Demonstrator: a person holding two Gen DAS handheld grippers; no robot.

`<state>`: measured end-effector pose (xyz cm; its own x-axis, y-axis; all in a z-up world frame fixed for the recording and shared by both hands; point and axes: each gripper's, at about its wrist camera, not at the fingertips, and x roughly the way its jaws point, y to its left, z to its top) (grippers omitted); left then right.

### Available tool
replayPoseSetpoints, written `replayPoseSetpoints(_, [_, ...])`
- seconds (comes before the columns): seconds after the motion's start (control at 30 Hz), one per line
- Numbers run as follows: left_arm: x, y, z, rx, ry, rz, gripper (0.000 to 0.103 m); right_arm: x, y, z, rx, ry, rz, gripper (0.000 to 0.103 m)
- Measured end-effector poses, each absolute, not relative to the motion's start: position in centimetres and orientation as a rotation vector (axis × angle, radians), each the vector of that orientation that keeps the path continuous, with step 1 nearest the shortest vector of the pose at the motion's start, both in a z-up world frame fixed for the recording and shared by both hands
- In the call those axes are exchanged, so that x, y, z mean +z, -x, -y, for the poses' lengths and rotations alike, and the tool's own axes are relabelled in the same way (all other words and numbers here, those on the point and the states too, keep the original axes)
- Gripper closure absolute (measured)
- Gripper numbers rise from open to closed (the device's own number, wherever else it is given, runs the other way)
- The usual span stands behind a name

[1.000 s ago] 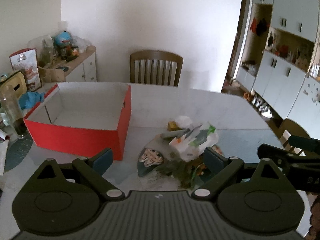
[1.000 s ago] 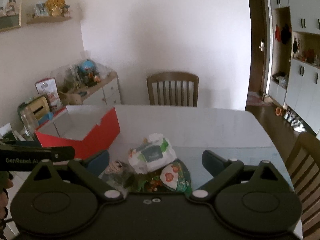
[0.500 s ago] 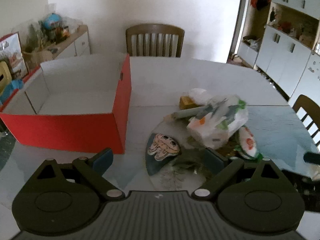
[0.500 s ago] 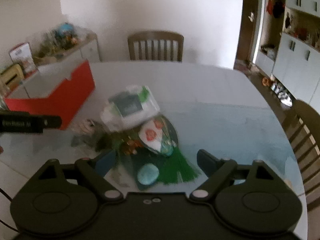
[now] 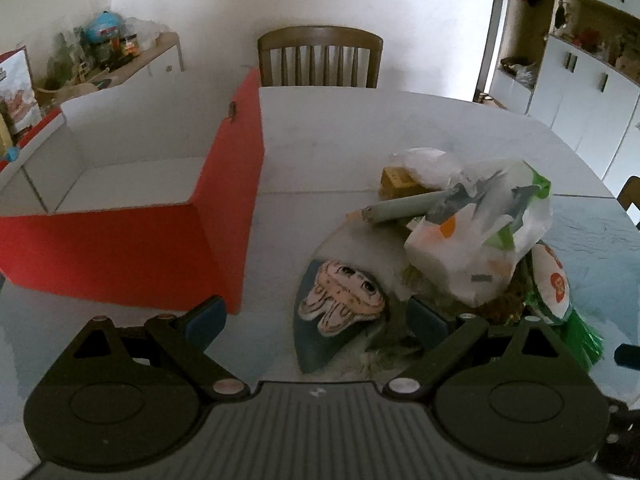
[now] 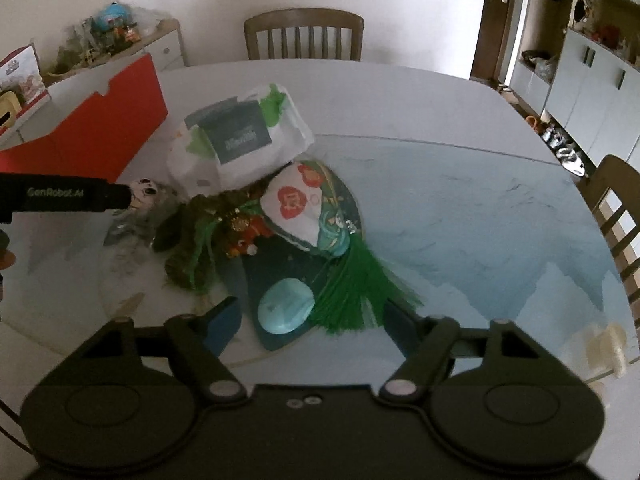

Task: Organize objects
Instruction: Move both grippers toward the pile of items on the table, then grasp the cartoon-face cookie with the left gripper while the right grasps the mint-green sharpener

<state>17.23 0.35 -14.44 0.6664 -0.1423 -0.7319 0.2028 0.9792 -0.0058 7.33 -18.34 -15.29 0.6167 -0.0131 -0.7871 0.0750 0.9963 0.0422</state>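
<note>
Closing over a teal pouch [image 6: 285, 307] at lower centre, the right gripper [image 6: 310, 318] is seen untouching. The left gripper [image 5: 316, 318] is spread wide; a red box [image 5: 132, 236] is placed left.

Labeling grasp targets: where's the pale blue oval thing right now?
In the right wrist view, the pale blue oval lies on the dark fan at the pile's near edge, left of the green tassel, just ahead of the right gripper.

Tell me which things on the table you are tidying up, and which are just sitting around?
For tidying:
red box
white plastic bag
cartoon-face fan
green tassel
pale blue pebble-shaped thing

Just around:
wooden chair
cluttered side cabinet
white cupboards
</note>
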Motion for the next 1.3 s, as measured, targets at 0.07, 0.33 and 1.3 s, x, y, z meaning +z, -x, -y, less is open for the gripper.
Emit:
replayPoseSetpoints(0.07, [-14.7, -17.5, 0.2, -0.191, -0.100, -0.817, 0.006, -15.7, -7.6, 18.3, -0.051, -0.072, -0.911, 0.028])
replayPoseSetpoints(0.33, [-15.5, -18.4, 0.5, -0.193, -0.111, -0.818, 0.006, -16.6, -8.4, 17.9, -0.040, -0.081, -0.930, 0.038])
replayPoseSetpoints(1.3, [-15.9, -19.5, 0.3, -0.264, -0.054, -0.864, 0.071, -16.8, -8.6, 17.2, -0.008, -0.054, -0.923, 0.074])
